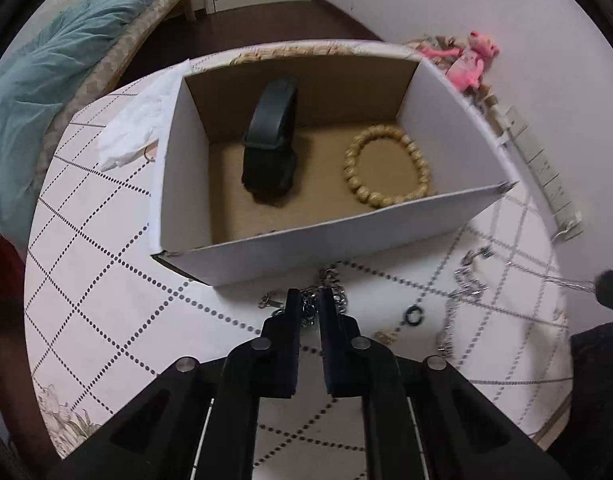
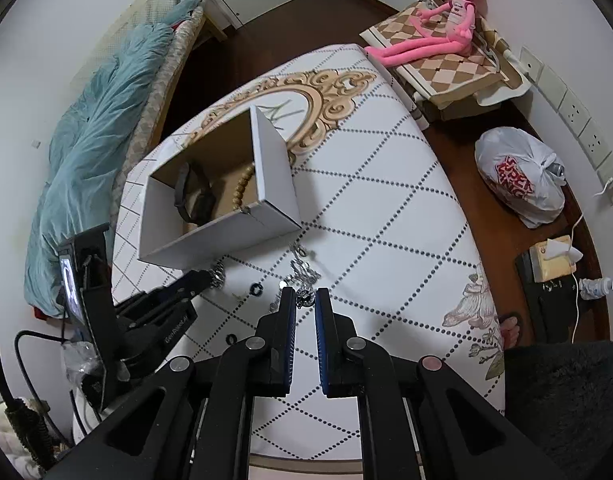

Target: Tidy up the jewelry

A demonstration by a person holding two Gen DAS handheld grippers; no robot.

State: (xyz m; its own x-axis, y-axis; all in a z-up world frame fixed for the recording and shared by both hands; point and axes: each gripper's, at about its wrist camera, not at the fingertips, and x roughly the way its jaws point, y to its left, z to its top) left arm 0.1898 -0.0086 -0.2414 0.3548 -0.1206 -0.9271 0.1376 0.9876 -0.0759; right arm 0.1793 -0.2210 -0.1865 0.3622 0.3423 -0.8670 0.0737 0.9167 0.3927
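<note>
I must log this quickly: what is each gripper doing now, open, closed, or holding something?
Left gripper: nearly closed on the silver chain by the box.
Right gripper: nearly closed around a small round charm; a firm grip cannot be told.

Matt white cardboard box (image 1: 290,248), raw brown board inside. In it, a matt black rubbery band (image 1: 272,136) and a wooden bead bracelet (image 1: 386,168), pale with a dull sheen. Near the tabletop's front edge, shiny metal chains (image 1: 466,284) glint on the smooth printed table cover (image 2: 386,216). Gripper fingers (image 1: 292,344) are matt black plastic.
</note>
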